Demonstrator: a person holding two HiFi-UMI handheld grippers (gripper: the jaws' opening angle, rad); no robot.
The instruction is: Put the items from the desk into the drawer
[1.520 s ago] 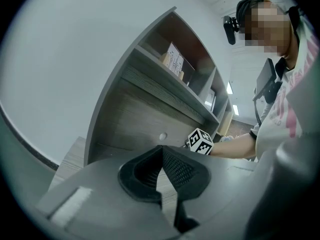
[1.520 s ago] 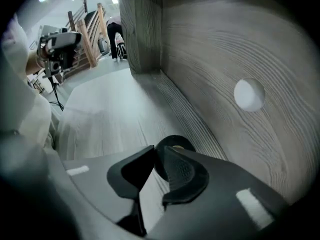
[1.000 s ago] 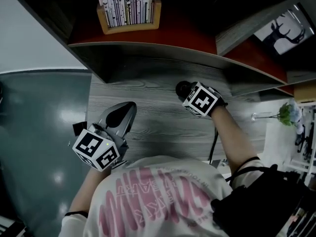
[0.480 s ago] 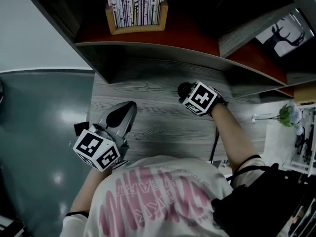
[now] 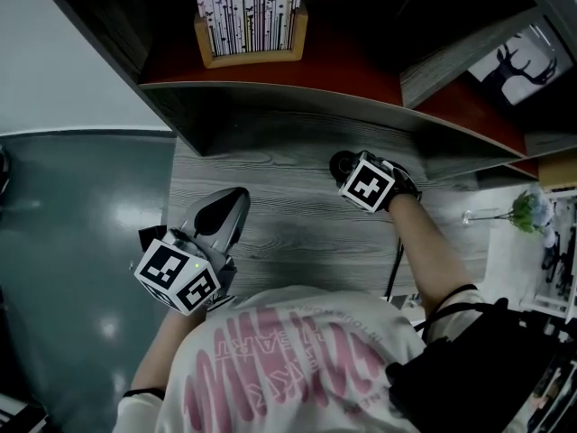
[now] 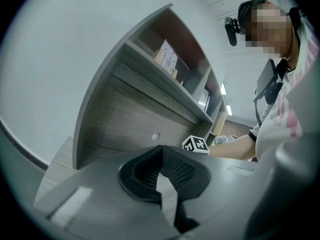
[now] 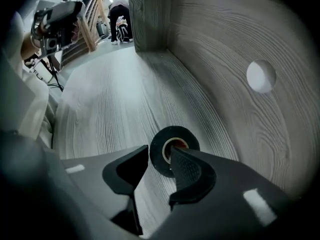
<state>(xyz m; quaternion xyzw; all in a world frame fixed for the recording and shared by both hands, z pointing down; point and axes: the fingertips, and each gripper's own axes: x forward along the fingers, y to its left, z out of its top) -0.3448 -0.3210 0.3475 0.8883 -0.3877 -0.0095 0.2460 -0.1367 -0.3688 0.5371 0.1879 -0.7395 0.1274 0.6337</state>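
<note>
- The black tape roll (image 7: 157,145) is seen lying flat on the desk (image 5: 288,233), its hole facing up, close to the back panel (image 7: 220,44) under the shelf.
- The right gripper (image 7: 159,156) is pointed straight down onto it. Its jaws are spread and have just been opening, and nothing is clamped by them.
- In the right gripper view, one jaw tip is placed over the roll's centre hole and the other just outside its rim. One side of the ring is thus bracketed by the jaws, but no pad is seen pressing on it.
- No long axis is offered by a round roll, so no turn of the wrist is judged necessary. A short drop and a squeeze across that wall would probably be enough.
- The left gripper (image 6: 160,149) is held with its tips together and nothing between them, near the desk's left edge and well apart from the roll. The right hand is plainly the nearer one.
- No drawer is shown in any view.
</note>
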